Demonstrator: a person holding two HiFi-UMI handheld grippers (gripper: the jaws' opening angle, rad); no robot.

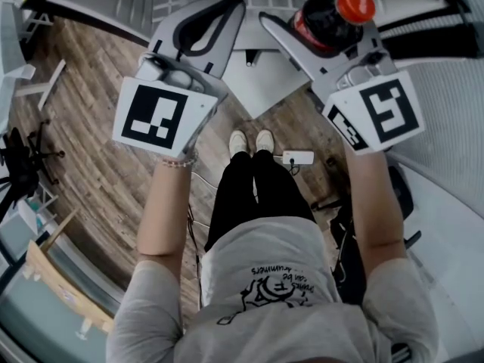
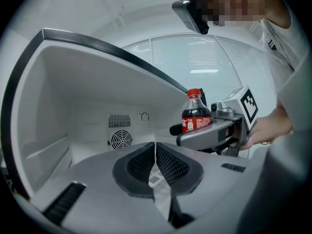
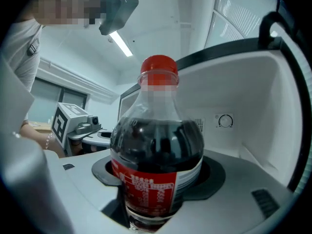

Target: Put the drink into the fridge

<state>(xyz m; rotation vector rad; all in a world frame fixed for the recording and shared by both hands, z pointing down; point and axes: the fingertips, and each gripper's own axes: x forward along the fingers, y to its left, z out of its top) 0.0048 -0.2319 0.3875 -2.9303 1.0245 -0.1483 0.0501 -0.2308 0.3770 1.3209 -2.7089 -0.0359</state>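
A cola bottle (image 1: 355, 4) with a red cap and red label stands upright between the jaws of my right gripper (image 1: 318, 32), which is shut on its body. In the right gripper view the bottle (image 3: 156, 145) fills the middle, in front of the open fridge's white inside (image 3: 243, 101). My left gripper (image 1: 215, 25) is held beside it on the left, shut with nothing in it; its dark pads (image 2: 168, 165) meet. From the left gripper view the bottle (image 2: 196, 117) and the right gripper (image 2: 214, 133) hang to the right of the fridge cavity (image 2: 87, 101).
The fridge's back wall carries a round fan grille (image 2: 121, 139) and a dial (image 3: 224, 121). Below me are a wooden floor (image 1: 98, 165), a black office chair (image 1: 19, 165) at the left, a white box with a cable (image 1: 297, 157) by my feet, and dark gear (image 1: 348, 240) at the right.
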